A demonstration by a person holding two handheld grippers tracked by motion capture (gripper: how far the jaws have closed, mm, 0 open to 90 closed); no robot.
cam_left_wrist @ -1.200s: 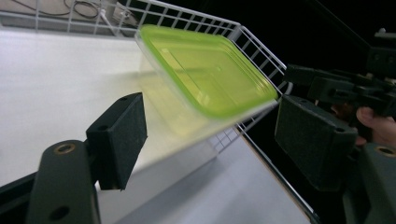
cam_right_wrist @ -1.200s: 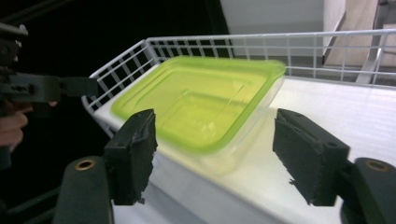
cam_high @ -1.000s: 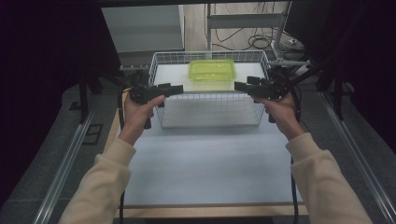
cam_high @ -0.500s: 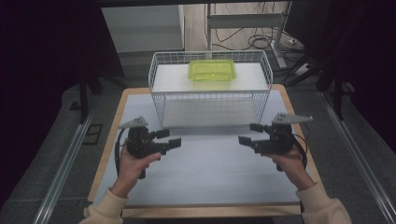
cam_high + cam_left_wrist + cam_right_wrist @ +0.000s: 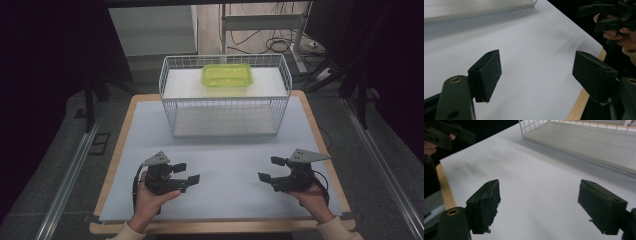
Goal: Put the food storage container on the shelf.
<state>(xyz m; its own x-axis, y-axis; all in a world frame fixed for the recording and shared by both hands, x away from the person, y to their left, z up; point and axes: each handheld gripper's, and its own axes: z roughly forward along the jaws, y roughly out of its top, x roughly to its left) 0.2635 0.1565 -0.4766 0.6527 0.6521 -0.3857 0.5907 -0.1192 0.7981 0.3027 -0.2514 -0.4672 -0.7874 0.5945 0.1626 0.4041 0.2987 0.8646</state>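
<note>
A lime-green lidded container rests on the upper shelf of a white wire basket at the far middle of the table. My left gripper is held low over the white mat near the front left, open, nothing between its jaws. Its own view shows the two black pads wide apart over the bare mat. My right gripper hovers near the front right, open as well, its pads spread over the mat. Both grippers point inward toward each other, well short of the basket.
The white mat covers a wooden table with its edge showing around it. The basket's lower shelf lies ahead in the right gripper view. Metal rails and cables lie on the floor around.
Both hands have drawn back from the basket's sides to the front of the table and come lower over the mat. The basket with the green container stays at the back.
</note>
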